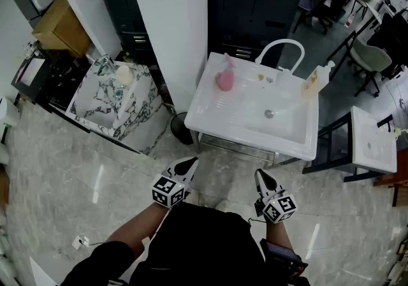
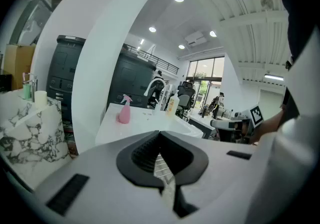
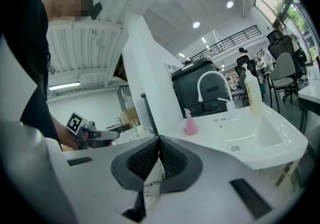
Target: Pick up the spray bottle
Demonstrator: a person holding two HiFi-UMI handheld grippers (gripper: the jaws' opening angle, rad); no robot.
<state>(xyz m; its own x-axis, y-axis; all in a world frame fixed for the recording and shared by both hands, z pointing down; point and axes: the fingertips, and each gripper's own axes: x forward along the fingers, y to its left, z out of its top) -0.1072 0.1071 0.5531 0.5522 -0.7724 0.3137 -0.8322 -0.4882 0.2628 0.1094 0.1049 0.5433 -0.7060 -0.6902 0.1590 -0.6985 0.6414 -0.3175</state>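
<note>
Well short of the sink [image 1: 217, 119], left gripper [image 1: 190, 162] and right gripper [image 1: 260, 175] sit closed and empty; the pink spray bottle [image 1: 225, 78] stands untouched.

We see pink spray bottle [image 1: 224, 78] upright at back-left of white sink [image 1: 220, 122], faucet [image 1: 281, 45] & yellowish bottle [image 1: 315, 81] to its right. L gripper [image 1: 189, 163] & R gripper [image 1: 261, 176] hang over floor, near sink's front edge.

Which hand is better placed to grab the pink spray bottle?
Left, probably: the pink spray bottle stands on the sink at its left rear, nearer the left gripper than the right gripper. Both are shut.
</note>
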